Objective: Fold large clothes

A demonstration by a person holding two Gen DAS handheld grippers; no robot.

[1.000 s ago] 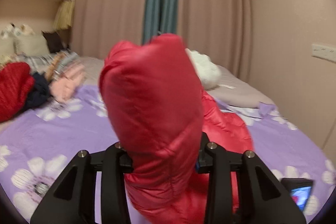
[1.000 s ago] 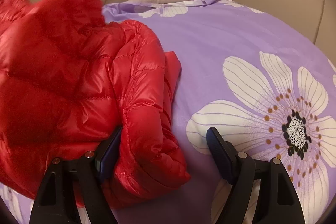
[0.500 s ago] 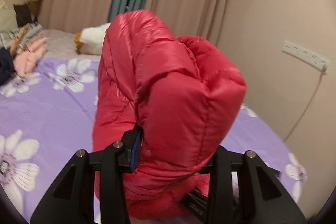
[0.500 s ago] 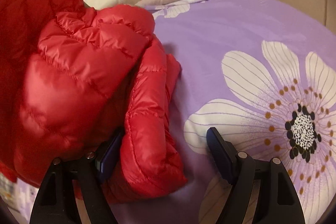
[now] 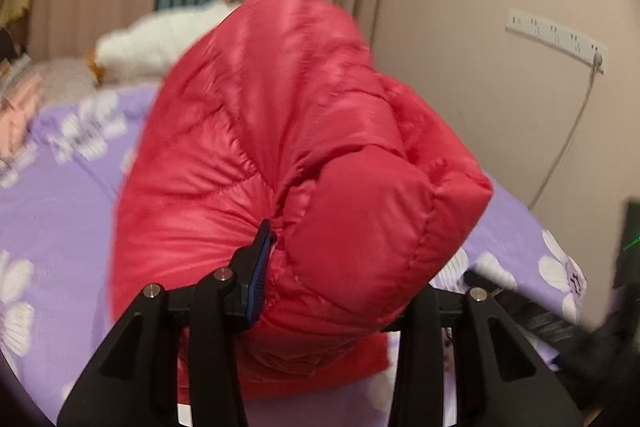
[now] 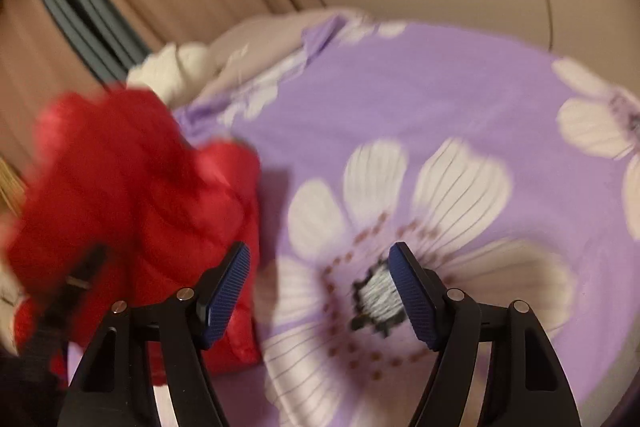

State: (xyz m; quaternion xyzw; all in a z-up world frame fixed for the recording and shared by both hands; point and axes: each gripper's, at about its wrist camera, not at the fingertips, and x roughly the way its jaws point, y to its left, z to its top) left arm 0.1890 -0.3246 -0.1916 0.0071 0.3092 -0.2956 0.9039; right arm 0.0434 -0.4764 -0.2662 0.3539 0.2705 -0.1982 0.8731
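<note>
A red puffer jacket (image 5: 288,163) fills the middle of the left wrist view, bunched up above the purple flowered bedsheet (image 5: 48,211). My left gripper (image 5: 332,267) is shut on a thick fold of the jacket; its right finger is hidden by the fabric. In the right wrist view the jacket (image 6: 132,203) is at the left, blurred. My right gripper (image 6: 320,291) is open and empty, apart from the jacket, over a white flower on the sheet (image 6: 440,131). The left gripper shows dimly at the far left of that view (image 6: 76,283).
A white plush toy (image 5: 160,39) and a grey pillow (image 6: 256,39) lie at the head of the bed by the curtains. Pink clothes (image 5: 16,111) lie at the far left. A wall with a power strip (image 5: 556,39) and cable is at the right.
My right gripper has let go of the jacket edge and moved right, off the jacket. My left gripper has carried the jacket fold further to the right, toward the wall.
</note>
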